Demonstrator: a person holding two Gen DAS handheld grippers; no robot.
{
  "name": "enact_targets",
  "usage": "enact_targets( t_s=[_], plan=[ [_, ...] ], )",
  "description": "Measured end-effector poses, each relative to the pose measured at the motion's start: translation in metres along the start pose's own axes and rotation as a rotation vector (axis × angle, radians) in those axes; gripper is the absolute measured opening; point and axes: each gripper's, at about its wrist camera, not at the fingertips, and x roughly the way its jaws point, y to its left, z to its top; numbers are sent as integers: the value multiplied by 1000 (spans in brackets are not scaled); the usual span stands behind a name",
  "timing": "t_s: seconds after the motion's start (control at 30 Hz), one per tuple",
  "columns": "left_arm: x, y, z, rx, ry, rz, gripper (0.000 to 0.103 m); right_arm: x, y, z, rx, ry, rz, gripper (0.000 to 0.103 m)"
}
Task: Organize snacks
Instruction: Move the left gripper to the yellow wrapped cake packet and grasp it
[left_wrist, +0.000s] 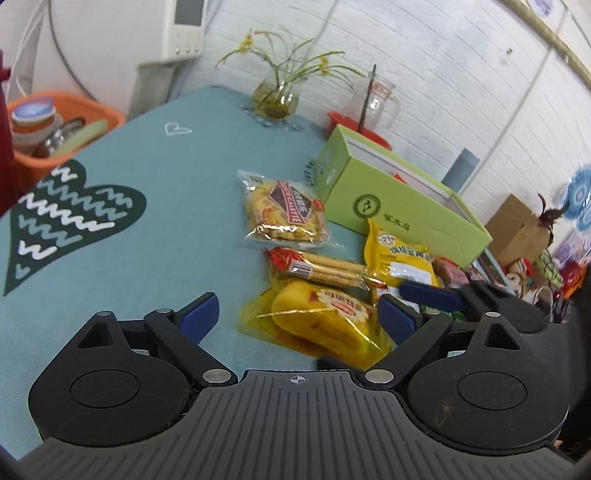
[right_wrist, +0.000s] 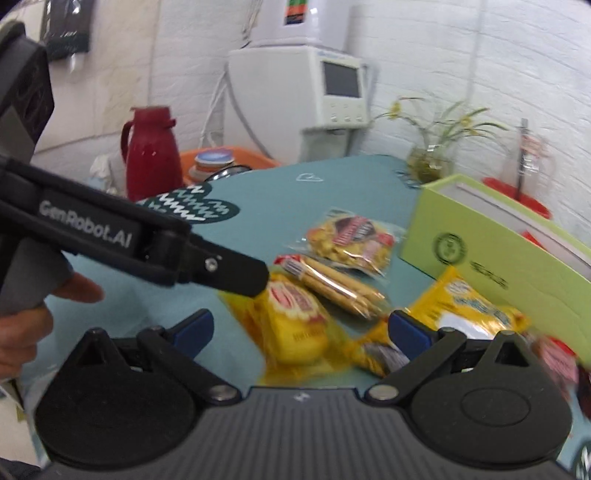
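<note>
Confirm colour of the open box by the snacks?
Lime green box, white inner rim; clearest in left wrist view.

Premises present as a lived-in domestic room. White-painted brick wall (left_wrist: 424, 55); table under teal heart-print cloth (left_wrist: 155, 184); glass vase of yellow flowers (left_wrist: 277, 98); red thermos jug (right_wrist: 151, 151). Orange plastic basket of stacked bowls (left_wrist: 74, 122) stands beside a white water dispenser (right_wrist: 314, 96).

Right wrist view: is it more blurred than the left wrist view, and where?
Right wrist view: yes, motion blur smears the yellow snack bag and the packets at the right edge. Left wrist view: sharper, its galette packet print readable. Both: fisheye bending of the walls.
</note>
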Motion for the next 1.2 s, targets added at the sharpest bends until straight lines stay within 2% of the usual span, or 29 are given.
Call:
enact_targets(
  t_s=[0.07,0.13,0.27,0.37,0.53,0.63,0.7,0.83,0.9,1.0,1.1,1.13,1.17,1.2],
  plan=[
    [12,7,4,-28,40,-28,57,19,-3,2,32,51,67,100],
    [21,10,3,-41,74,-50,52,28,0,-1,65,89,114,100],
    [26,5,-8,-13,119,-81,45,10,20,-13,61,79,132,99],
    [22,-4,-21,8,154,-141,41,-11,25,-28,98,78,84,99],
    [21,-42,-48,94,239,-267,41,-56,23,-63,215,89,-18,99],
    [27,-70,-61,168,260,-302,44,-78,19,-83,271,79,-102,99],
    [29,-88,-65,222,255,-283,48,-89,14,-92,297,74,-137,99],
    [10,-98,-62,287,171,-227,69,-113,4,-102,362,11,-161,99],
    [1,-94,-59,284,144,-207,70,-115,2,-103,371,-5,-150,99],
    [5,-88,-57,246,173,-202,69,-105,5,-100,352,-2,-109,99],
    [18,-87,-61,213,236,-233,64,-96,6,-99,341,-1,-95,99],
    [22,-87,-63,208,260,-244,57,-96,7,-99,336,-1,-90,98],
    [26,-88,-65,205,276,-254,43,-98,10,-99,321,0,-98,96],
    [27,-89,-66,212,275,-261,34,-99,10,-98,311,-12,-94,77]
  ],
)
